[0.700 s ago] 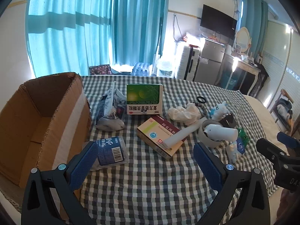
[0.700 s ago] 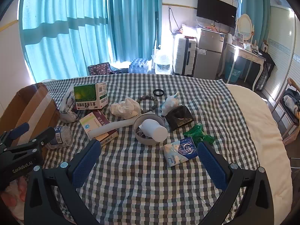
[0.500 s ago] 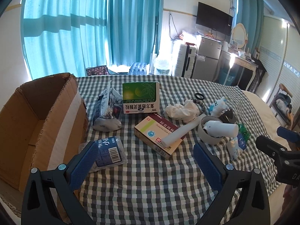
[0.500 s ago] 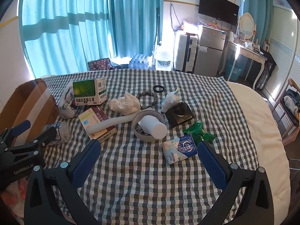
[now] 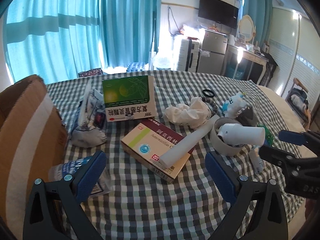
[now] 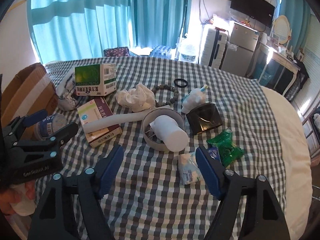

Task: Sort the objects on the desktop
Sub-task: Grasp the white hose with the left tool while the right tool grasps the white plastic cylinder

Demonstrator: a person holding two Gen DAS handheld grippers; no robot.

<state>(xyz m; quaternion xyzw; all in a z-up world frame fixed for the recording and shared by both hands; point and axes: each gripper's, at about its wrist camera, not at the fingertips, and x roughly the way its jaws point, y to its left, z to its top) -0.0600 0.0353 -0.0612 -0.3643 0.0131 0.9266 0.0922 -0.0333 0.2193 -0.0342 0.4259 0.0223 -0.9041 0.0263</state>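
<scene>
The checked table (image 5: 160,210) carries a maroon-and-white medicine box (image 5: 156,148) with a white tube (image 5: 190,140) across it. Behind it stands a green box (image 5: 128,98). My left gripper (image 5: 155,158) is open wide just short of the maroon box. A blue-labelled pack (image 5: 66,168) lies by its left finger. My right gripper (image 6: 159,154) is open in front of a round tin (image 6: 152,138) that holds a white bottle (image 6: 170,132). A tissue pack (image 6: 188,170) lies just inside its right finger, not squeezed.
An open cardboard box (image 5: 24,130) stands at the table's left edge. Also on the table are a crumpled cloth (image 6: 136,98), a bead bracelet (image 6: 166,96), a black ring (image 6: 180,83), a small toy (image 6: 194,99), a black case (image 6: 205,118) and a green packet (image 6: 226,148).
The right gripper's jaws have come closer together. In the right wrist view the left gripper has moved forward to the blue-labelled pack.
</scene>
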